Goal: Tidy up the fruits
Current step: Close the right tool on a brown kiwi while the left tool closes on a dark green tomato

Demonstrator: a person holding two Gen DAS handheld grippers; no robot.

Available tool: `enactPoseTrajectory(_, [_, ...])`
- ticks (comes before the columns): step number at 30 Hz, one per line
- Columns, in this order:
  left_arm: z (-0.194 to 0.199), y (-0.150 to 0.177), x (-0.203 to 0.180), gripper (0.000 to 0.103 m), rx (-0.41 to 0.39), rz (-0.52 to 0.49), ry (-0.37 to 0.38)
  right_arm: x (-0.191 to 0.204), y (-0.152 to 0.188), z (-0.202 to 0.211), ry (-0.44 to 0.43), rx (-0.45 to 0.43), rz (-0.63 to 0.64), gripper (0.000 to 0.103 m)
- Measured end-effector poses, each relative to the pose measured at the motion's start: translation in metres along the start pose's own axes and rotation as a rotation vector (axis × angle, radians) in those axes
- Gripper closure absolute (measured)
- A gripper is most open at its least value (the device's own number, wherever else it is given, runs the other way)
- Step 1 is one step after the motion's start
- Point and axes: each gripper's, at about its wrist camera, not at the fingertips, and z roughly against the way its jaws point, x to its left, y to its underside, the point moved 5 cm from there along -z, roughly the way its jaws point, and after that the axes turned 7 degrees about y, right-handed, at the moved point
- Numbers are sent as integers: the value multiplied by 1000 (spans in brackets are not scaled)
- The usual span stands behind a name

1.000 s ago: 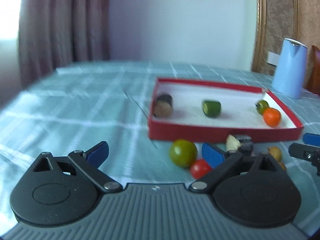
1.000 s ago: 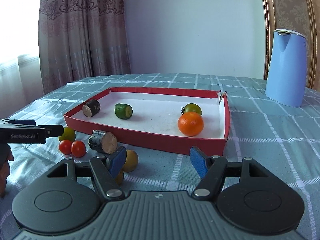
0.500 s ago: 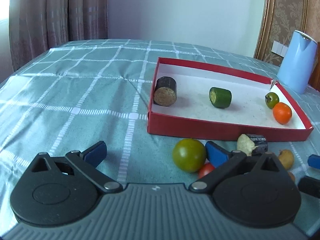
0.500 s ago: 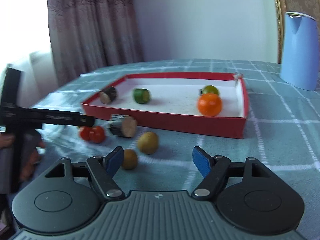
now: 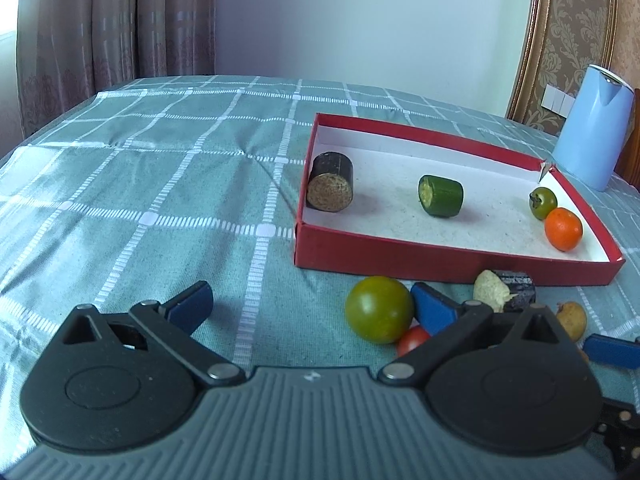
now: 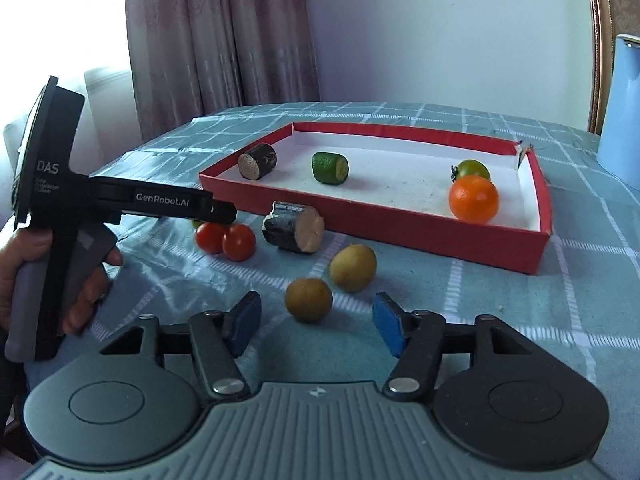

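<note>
A red tray (image 5: 440, 266) (image 6: 400, 222) holds a dark cylinder (image 5: 330, 192), a green cucumber piece (image 5: 440, 196), a small green tomato (image 5: 543, 203) and an orange (image 5: 563, 228) (image 6: 473, 199). In front of it lie a green tomato (image 5: 379, 309), two red tomatoes (image 6: 226, 239), a dark cut piece (image 6: 294, 227) and two brownish fruits (image 6: 309, 299) (image 6: 353, 267). My left gripper (image 5: 310, 306) is open and empty, its right finger beside the green tomato. My right gripper (image 6: 316, 320) is open and empty, with the nearer brownish fruit just ahead between its fingers.
A light blue kettle (image 5: 590, 126) stands behind the tray at the right. The left gripper's body and the hand holding it (image 6: 60, 220) show at the left in the right wrist view. A teal checked cloth (image 5: 160, 184) covers the table. Curtains hang behind.
Both grippers have risen and tilted down. The right one has pulled back and swung left, so the brownish fruits now lie ahead of its fingers. The fruits have not moved.
</note>
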Motion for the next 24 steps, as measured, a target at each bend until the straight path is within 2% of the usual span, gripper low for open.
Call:
enactPoseTrajectory(3, [0, 0, 0, 0, -1, 1, 0, 7, -1, -5, 15, 8, 19, 42])
enactPoseTrajectory(8, [0, 0, 0, 0, -1, 1, 1, 17, 1, -4, -2, 0, 62, 61])
enactPoseTrajectory(13, [1, 0, -1, 0, -4, 4, 5, 17, 0, -4, -6, 0, 57, 63])
enactPoseTrajectory(14, [1, 0, -1, 0, -4, 3, 7, 17, 0, -4, -9, 1, 53, 66])
enactPoseTrajectory(16, [3, 0, -1, 5, -11, 4, 21, 16, 0, -5, -14, 2, 46, 67])
enactPoseTrajectory(20, [5, 0, -6, 19, -18, -21, 57, 16, 0, -5, -13, 2, 42, 67])
enactPoseTrajectory(21, [6, 1, -7, 28, -22, -25, 74, 15, 0, -5, -16, 2, 38, 67])
enactPoseTrajectory(22, [8, 1, -9, 43, -25, -31, 104, 15, 0, -5, -17, 2, 36, 67])
enactPoseTrajectory(24, [12, 3, -15, 61, -26, -54, 167, 15, 0, -5, -16, 2, 38, 67])
